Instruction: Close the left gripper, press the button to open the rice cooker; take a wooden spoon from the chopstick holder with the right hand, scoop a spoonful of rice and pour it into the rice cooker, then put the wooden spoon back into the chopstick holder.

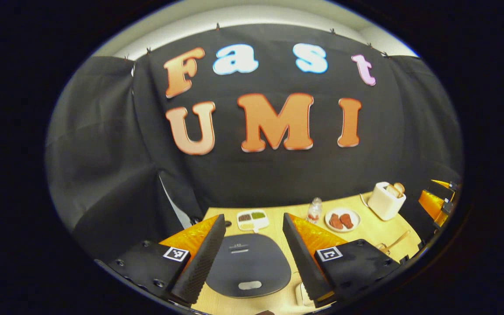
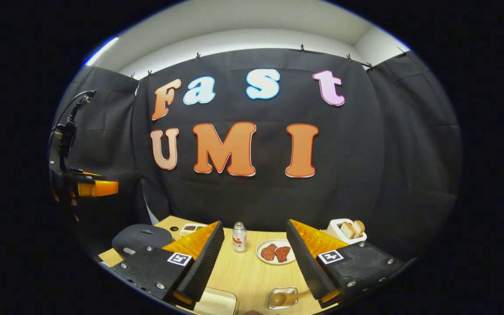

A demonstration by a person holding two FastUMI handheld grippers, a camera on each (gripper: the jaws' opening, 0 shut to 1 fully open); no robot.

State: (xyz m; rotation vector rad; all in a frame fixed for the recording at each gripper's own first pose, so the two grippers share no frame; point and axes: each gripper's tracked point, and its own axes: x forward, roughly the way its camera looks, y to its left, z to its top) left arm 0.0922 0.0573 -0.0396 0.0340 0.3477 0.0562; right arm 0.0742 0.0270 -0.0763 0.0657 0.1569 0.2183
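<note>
Left gripper (image 1: pixel 249 258), jaws spread wide and holding nothing, hangs directly above the dark grey, rounded rice cooker lid (image 1: pixel 247 271) on the pale wooden table (image 1: pixel 365 236); the light oval release button (image 1: pixel 250 285) lies between the fingers. Good practice: bring the jaws fully together first, then press straight down on the button. Right gripper (image 2: pixel 254 262), likewise wide and empty, hovers above a wooden spoon (image 2: pixel 285 298).
</note>
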